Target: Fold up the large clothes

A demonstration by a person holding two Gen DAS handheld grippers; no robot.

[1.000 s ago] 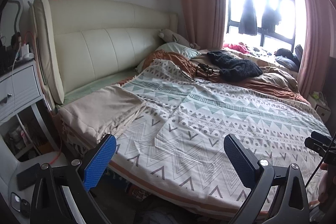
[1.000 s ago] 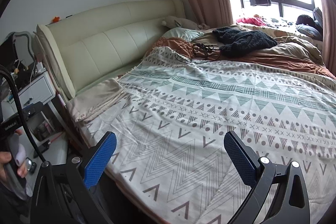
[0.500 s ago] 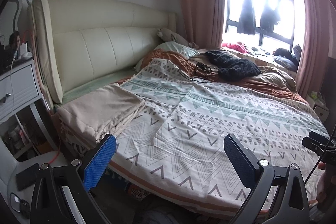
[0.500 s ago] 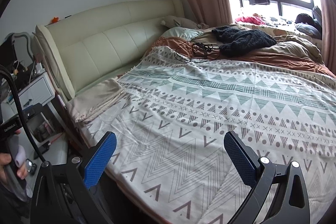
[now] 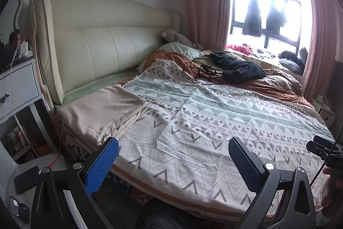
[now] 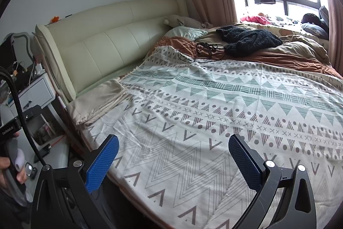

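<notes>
Left view only: phone [image 5: 26,179] on the floor, box [image 5: 327,114] beside the bed [image 5: 120,40]. Patterned blanket [image 5: 214,121] lies spread flat over the bed, long axis across it, bands running headboard-side to window-side (folded beige sheet [image 5: 103,113] overlaps its corner). Left hand-held gripper [image 5: 173,162] and right hand-held gripper [image 6: 173,161] both released, holding nothing. Lettering on the gripper bodies is unreadable.

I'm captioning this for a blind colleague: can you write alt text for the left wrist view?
An open hand-held gripper points over a patterned blanket spread flat across a bed, holding nothing. A folded beige cloth lies at the near left corner; a dark knit garment lies toward the window.
</notes>
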